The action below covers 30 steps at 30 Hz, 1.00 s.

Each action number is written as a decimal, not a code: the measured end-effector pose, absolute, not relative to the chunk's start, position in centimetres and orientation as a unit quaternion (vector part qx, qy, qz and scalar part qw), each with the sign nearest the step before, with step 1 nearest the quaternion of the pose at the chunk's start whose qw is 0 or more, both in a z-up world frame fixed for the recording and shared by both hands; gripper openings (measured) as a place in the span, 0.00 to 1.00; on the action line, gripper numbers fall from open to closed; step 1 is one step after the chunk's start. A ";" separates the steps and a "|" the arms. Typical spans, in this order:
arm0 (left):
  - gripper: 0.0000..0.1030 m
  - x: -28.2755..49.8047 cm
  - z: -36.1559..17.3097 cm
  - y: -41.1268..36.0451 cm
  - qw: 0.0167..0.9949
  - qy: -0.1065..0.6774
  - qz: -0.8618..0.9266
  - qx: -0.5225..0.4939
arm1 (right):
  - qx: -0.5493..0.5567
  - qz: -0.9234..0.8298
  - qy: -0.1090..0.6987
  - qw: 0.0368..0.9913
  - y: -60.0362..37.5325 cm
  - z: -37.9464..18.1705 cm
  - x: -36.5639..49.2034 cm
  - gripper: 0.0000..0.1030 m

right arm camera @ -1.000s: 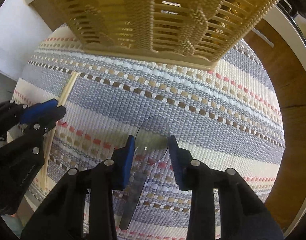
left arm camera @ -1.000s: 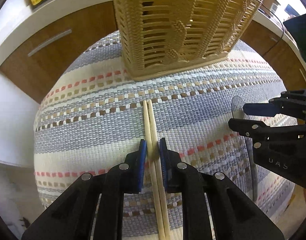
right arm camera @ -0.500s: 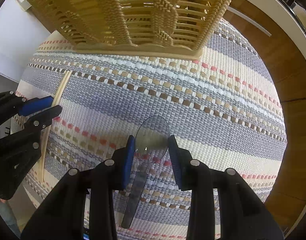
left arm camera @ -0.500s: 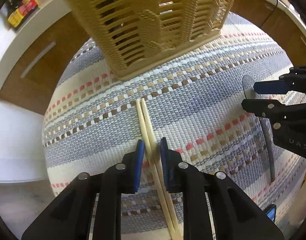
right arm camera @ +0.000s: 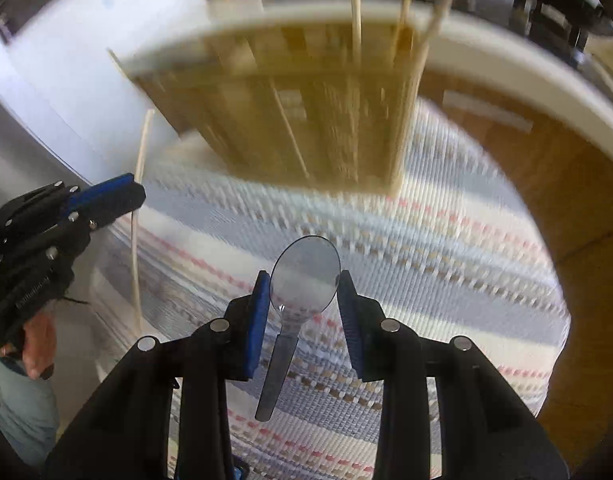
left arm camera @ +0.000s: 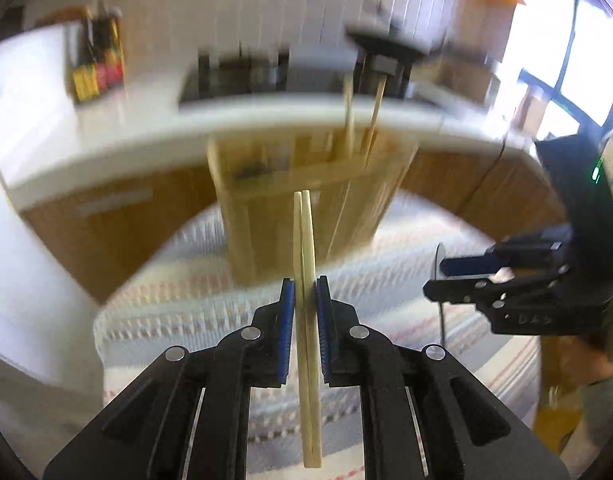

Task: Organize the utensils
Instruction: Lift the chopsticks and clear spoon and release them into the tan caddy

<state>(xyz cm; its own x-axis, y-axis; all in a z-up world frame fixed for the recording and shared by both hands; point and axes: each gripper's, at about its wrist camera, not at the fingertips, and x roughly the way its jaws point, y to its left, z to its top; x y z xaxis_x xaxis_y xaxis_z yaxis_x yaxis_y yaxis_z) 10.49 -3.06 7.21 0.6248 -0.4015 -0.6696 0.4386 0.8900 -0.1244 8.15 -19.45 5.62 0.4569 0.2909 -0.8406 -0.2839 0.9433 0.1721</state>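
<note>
The left tool (left arm camera: pixel 305 292) pinches a pair of pale wooden chopsticks (left arm camera: pixel 306 264) between its blue pads, its jaws closing on them; the sticks run straight ahead past the fingertips and trail back under the tool, clear of the striped woven mat (left arm camera: pixel 178 300) below. Ahead of the tool stands the tan slatted utensil holder (left arm camera: pixel 306 200) on the mat, with more chopsticks (left arm camera: pixel 348 116) upright in it. The right tool (right arm camera: pixel 302 300) grips a clear plastic spoon (right arm camera: pixel 304 276) by the sides of its bowl, the bowl poking forward between the pads and the handle hanging back beneath the tool, above the mat (right arm camera: pixel 426 264). The same holder (right arm camera: pixel 286 120) sits ahead of it, blurred. Each tool shows at the other's side: the right one to the right of the left tool, the left one (right arm camera: pixel 118 200) to the left of the right tool, a hand (right arm camera: pixel 38 344) behind it.
</note>
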 end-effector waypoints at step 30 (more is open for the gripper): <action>0.09 20.8 14.8 -0.5 0.977 0.096 -0.159 -0.105 | -0.021 -0.022 0.171 0.985 -20.8 17.8 16.1 0.30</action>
